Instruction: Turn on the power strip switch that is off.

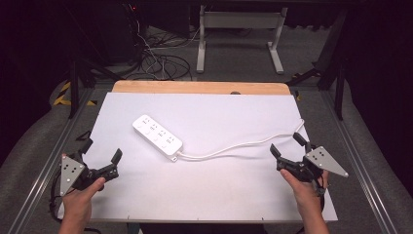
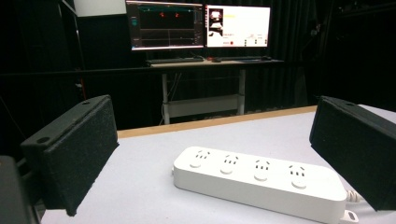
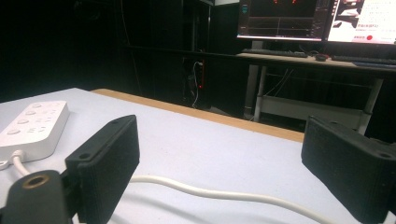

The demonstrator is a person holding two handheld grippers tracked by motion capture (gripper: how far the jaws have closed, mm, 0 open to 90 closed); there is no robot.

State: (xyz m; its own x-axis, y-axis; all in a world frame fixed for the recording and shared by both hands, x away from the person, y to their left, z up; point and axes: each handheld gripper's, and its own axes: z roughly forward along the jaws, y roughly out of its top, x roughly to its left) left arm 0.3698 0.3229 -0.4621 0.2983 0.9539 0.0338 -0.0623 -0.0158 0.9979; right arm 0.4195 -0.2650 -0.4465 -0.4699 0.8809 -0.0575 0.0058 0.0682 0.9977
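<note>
Both grippers, left gripper [image 1: 103, 150] & right gripper [image 1: 285, 143], open-jawed, flanking power strip [image 1: 157, 136].

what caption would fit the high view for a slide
Two hand-held grippers, left and right, fingers open, flank a white four-outlet plastic power strip and its white cable on a white tabletop.

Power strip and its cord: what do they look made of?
White four-outlet power strip: apparently moulded hard plastic, smooth satin shell with rounded edges. White round cord: looks like flexible rubbery or vinyl sheathing, lying in soft curves on the table.
</note>
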